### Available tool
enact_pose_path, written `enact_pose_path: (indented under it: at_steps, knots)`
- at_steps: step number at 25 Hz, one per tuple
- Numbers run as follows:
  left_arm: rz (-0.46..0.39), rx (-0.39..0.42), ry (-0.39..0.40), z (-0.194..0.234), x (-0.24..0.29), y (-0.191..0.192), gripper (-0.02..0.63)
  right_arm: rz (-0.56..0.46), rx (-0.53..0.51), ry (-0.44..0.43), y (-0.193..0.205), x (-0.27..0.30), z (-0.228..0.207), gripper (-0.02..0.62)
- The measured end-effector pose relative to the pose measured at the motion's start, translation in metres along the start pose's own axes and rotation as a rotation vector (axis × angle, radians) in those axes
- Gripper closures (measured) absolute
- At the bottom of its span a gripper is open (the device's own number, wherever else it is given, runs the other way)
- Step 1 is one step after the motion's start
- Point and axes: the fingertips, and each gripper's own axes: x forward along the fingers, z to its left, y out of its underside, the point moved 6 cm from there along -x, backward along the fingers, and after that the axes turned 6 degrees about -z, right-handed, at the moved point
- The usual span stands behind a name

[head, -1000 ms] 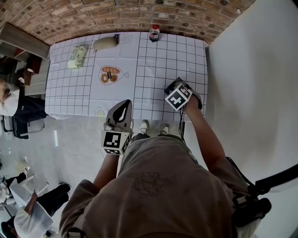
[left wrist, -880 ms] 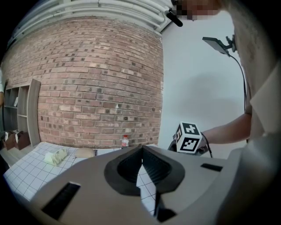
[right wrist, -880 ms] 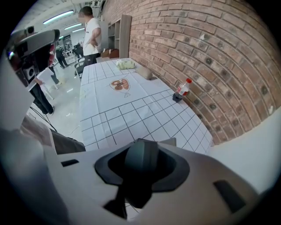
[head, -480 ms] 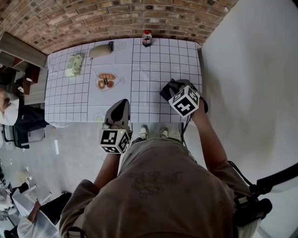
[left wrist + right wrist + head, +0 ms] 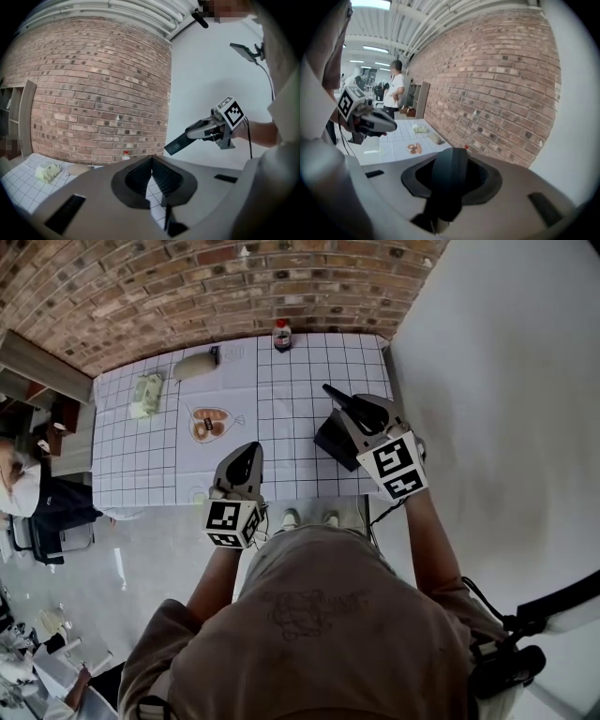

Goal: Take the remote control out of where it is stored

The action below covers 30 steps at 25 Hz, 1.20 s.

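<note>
Remote control [image 5: 177, 143]: one | right gripper [image 5: 200, 130] grasping it; left gripper [image 5: 151, 161] clenched, empty

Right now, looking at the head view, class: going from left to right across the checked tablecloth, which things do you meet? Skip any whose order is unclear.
Pale green packet → beige oblong object → red-capped bottle → remote control, held above the cloth's right side.

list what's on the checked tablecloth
A red-capped bottle, a beige pouch, a pale green item and a clear bag of brown pieces. The right gripper and the dark remote it holds hide the near right corner of the tablecloth.
</note>
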Motion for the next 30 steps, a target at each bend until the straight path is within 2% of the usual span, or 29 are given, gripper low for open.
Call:
enact_pose_path:
  at_steps: [7, 11, 15, 19, 23, 26, 30]
  knots:
    - [-0.034, 0.055, 0.03, -0.003, 0.013, -0.019, 0.595, -0.318, 0.048, 0.132, -0.037, -0.046, -0.023, 0.479]
    - [-0.074, 0.079, 0.033, -0.003, 0.02, -0.036, 0.595, -0.507, 0.093, 0.147, -0.055, -0.073, -0.031, 0.479]
    - [-0.105, 0.089, 0.038, -0.004, 0.025, -0.051, 0.595, -0.634, 0.104, 0.186, -0.063, -0.1, -0.03, 0.479]
    - [-0.132, 0.124, 0.032, -0.001, 0.025, -0.064, 0.595, -0.725, 0.082, 0.241, -0.067, -0.125, -0.03, 0.479]
    - [-0.141, 0.19, 0.036, -0.005, 0.028, -0.073, 0.594, -0.795, 0.117, 0.307, -0.062, -0.148, -0.035, 0.479]
    - [-0.157, 0.23, 0.053, -0.015, 0.027, -0.085, 0.595, -0.803, 0.161, 0.358, -0.048, -0.16, -0.038, 0.48]
    - [-0.227, 0.258, 0.073, -0.03, 0.025, -0.107, 0.595, -0.773, 0.234, 0.393, -0.023, -0.172, -0.038, 0.48]
